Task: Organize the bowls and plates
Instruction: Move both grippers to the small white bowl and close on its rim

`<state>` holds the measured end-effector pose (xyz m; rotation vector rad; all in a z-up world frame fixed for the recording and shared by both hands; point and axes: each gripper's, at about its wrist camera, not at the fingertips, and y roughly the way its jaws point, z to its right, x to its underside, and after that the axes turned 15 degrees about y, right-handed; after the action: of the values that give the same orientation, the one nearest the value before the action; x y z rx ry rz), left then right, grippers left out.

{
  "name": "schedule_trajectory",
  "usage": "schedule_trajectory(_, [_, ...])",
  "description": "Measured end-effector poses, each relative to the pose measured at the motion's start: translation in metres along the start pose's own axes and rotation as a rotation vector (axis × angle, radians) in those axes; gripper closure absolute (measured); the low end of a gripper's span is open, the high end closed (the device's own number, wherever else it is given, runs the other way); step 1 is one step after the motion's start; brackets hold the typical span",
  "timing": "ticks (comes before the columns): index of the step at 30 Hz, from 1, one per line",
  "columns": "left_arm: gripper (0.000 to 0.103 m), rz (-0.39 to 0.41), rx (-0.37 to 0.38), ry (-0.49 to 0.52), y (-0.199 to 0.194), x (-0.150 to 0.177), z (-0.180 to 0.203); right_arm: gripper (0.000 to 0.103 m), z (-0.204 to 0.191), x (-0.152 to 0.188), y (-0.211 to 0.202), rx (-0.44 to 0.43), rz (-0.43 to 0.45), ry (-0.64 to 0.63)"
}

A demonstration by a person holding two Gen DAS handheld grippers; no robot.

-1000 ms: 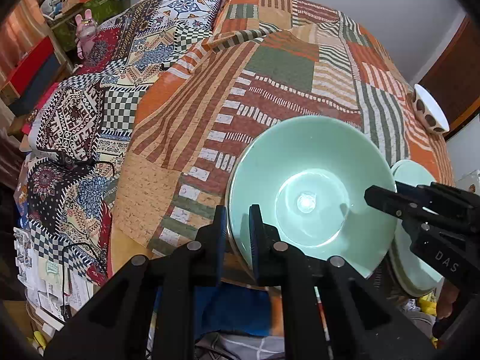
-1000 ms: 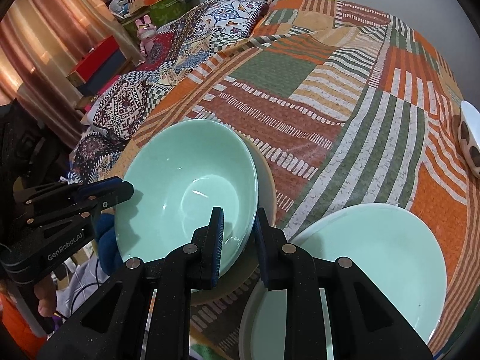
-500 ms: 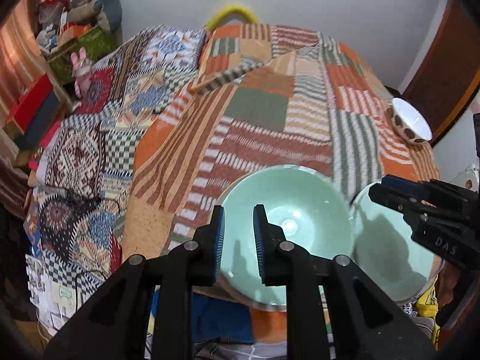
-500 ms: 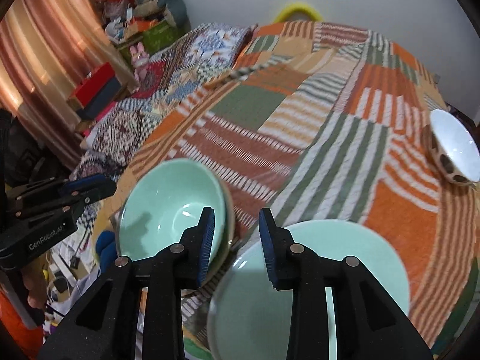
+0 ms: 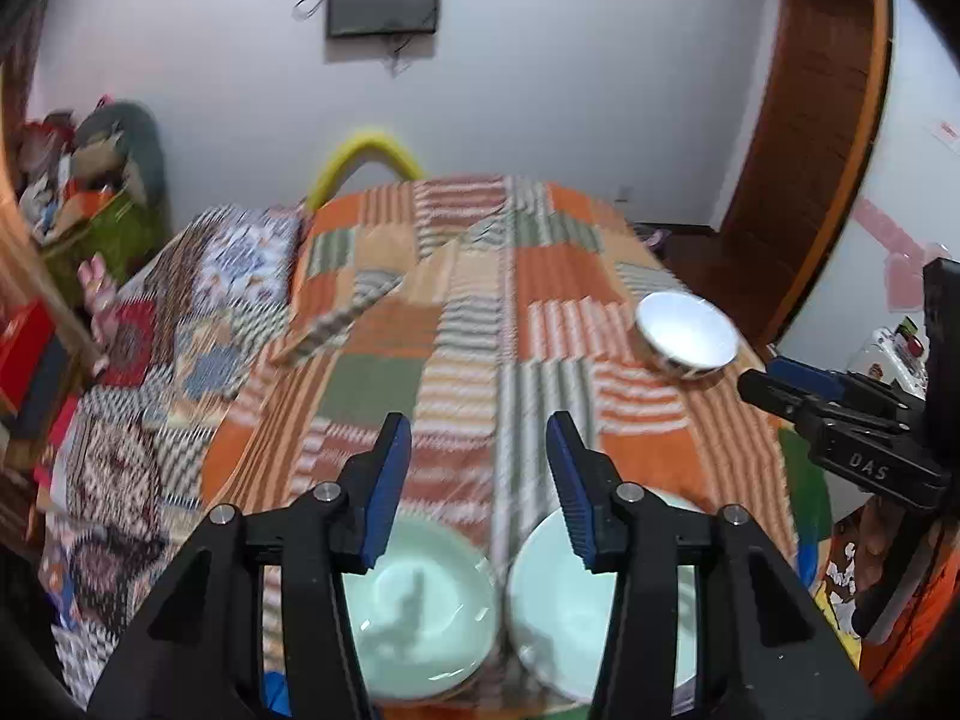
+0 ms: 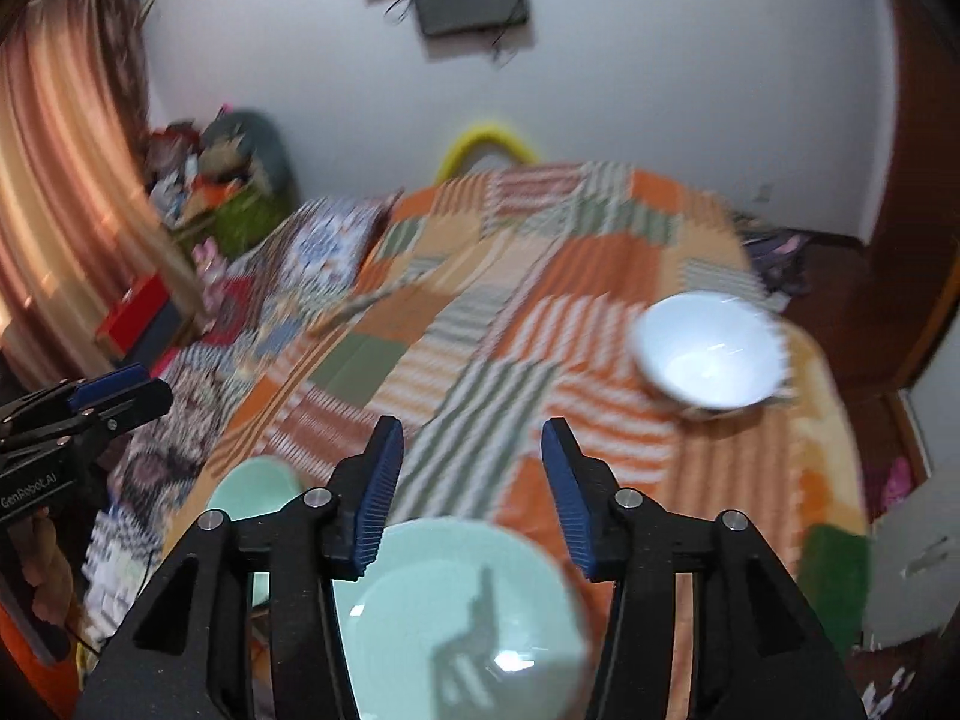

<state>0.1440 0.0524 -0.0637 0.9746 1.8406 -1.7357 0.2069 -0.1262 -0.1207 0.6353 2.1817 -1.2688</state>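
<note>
A mint green bowl (image 5: pixel 420 606) and a mint green plate (image 5: pixel 558 600) sit side by side on the quilt's near edge, below my left gripper (image 5: pixel 479 480). Its jaws are opening with nothing between them. In the right wrist view the green plate (image 6: pixel 456 618) lies under my right gripper (image 6: pixel 468 480), whose jaws are also opening on nothing. The green bowl (image 6: pixel 252 486) is to its left. A white bowl (image 5: pixel 687 336) with a patterned outside rests far right on the bed. Each gripper shows at the edge of the other's view: the right gripper (image 5: pixel 774 387), the left gripper (image 6: pixel 114 396).
A patchwork quilt (image 5: pixel 468 312) covers the bed, with a second patterned blanket (image 5: pixel 180 360) along its left. A yellow hoop (image 5: pixel 366 156) stands at the head. A wooden door (image 5: pixel 810 150) is at right. Curtain (image 6: pixel 54 180) and piled clutter (image 5: pixel 90 180) are at left.
Both grippers have lifted and drawn back from the green bowl and plate and tipped upward, so the wall now shows. Their jaws went from nearly shut to well apart.
</note>
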Motion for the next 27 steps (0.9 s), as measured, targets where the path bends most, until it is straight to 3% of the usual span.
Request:
schedule_trajectory(5, [0.039,0.040,0.035,0.037,0.009,-0.038,0.031,0.055,0.039,-0.024,-0.026,0.053,0.082,0.058])
schedule_trajectory(8, [0.038,0.049,0.054,0.061,0.021,-0.058,0.050,0.052,0.058,-0.035,-0.036,0.081,0.119,0.087])
schedule_trajectory(11, [0.035,0.042,0.088,0.078,0.041,-0.080,0.066,0.040,0.074,-0.043,-0.044,0.108,0.160,0.108])
schedule_trajectory(13, [0.034,0.031,0.115,0.080,0.058,-0.091,0.071,0.040,0.084,-0.050,-0.043,0.124,0.176,0.118])
schedule_trajectory(18, [0.031,0.002,0.148,0.112,0.108,-0.113,0.088,0.040,0.109,-0.062,-0.029,0.151,0.176,0.157])
schedule_trajectory(27, [0.031,-0.106,0.197,0.104,0.207,-0.120,0.110,0.040,0.152,-0.074,0.031,0.193,0.093,0.222])
